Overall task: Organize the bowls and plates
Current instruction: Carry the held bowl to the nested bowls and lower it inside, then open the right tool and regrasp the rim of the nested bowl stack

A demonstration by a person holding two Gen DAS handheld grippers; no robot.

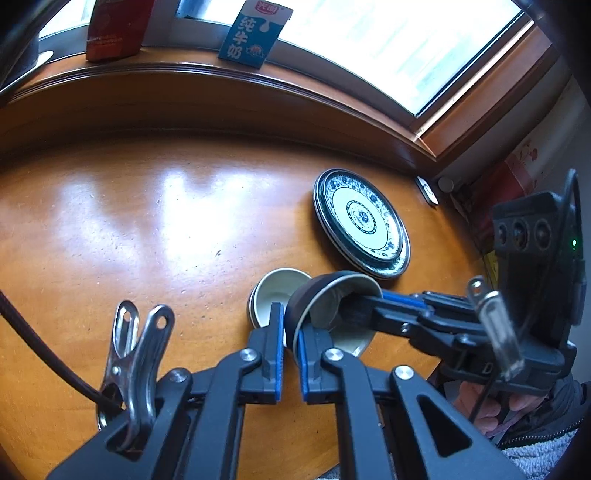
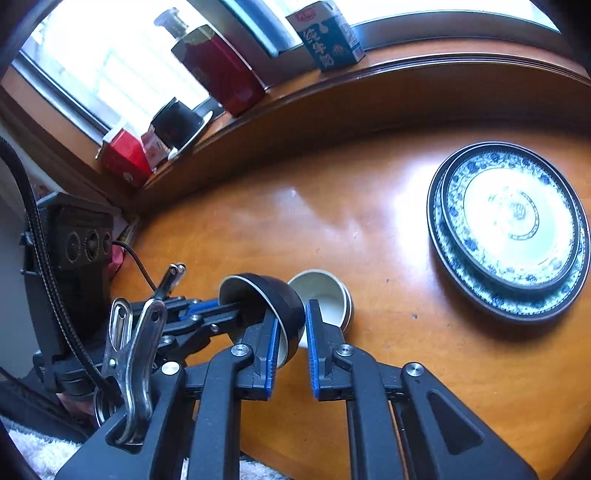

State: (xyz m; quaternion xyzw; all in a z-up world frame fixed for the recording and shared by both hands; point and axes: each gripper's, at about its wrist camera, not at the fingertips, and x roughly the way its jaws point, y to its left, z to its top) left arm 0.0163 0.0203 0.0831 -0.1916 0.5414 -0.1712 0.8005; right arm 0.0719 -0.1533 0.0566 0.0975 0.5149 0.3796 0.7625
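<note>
Dark bowl (image 1: 314,295) (image 2: 280,299) low at centre frame in both views, tipped on its side, off the table (image 1: 147,221). Rim pinched between the closed pads of the left gripper (image 1: 291,332) (image 2: 236,310), one finger inside. Same rim between the fingers of the right gripper (image 2: 293,317) (image 1: 365,299), also one finger inside; whether those pads press, unclear. Just behind, touching or nearly so, a pale bowl (image 1: 275,291) (image 2: 325,291), upright on the table. Well apart, toward the right of frame, two patterned plates (image 1: 362,221) (image 2: 509,229), stacked. Along the top, on the window sill, a blue carton (image 1: 251,33) and a red box (image 2: 221,70). At lower right of the left view, a hand (image 1: 480,406) on the right gripper.
</note>
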